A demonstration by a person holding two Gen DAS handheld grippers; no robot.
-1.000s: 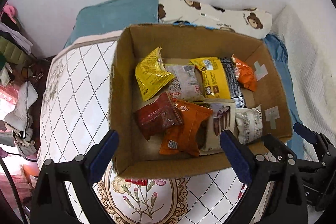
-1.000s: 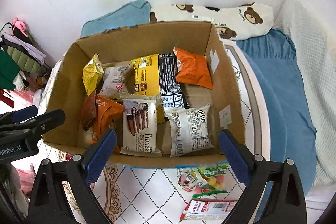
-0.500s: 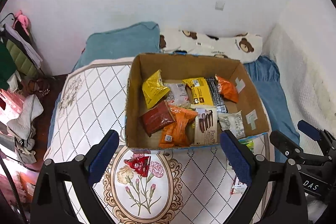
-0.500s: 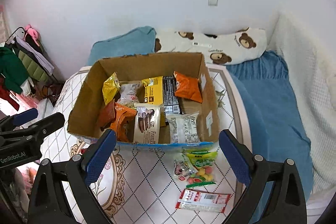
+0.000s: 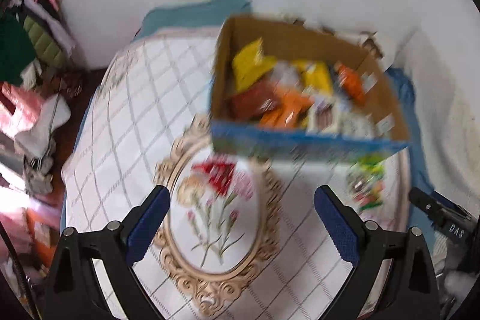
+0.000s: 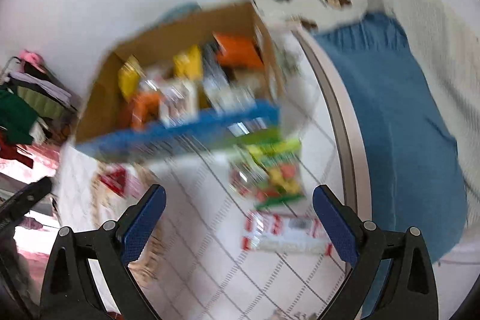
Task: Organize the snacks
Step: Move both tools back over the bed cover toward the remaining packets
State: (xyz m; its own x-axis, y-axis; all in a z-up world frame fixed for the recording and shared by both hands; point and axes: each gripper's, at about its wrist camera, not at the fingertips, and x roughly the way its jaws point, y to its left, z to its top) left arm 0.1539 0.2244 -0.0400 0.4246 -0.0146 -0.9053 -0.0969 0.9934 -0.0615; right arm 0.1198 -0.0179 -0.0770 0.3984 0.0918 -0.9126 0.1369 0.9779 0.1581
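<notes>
Cardboard box (image 5: pixel 303 140) with a blue front stands on the quilted bed cover (image 5: pixel 126 122) and holds most of the snacks already: yellow, orange and white packs, all blurred. Some packs lie outside it, on the cover in front. A red pack (image 5: pixel 216 173) is on the flower pattern, near the box's front left corner. A green pack (image 6: pixel 277 170) lies just under the front right corner, and a red-white pack (image 6: pixel 286 234) is a bit nearer to the camera.

Left gripper (image 5: pixel 241 225) is wide apart, nothing between the fingers; it hangs above the cover w/ the red pack ahead. Right gripper (image 6: pixel 238 225) is also spread and empty, w/ the red-white pack almost between its tips.

Step in hand, I think: go for the loose packs. Both views are smeared, so slow down first, pls. For the right side, come low over the red-white pack, take it across the short side, close softly, as the foil is slippery and flat on soft fabric. Avoid pinching the cover together with it. Left side can take the red pack by its raised edge.
</notes>
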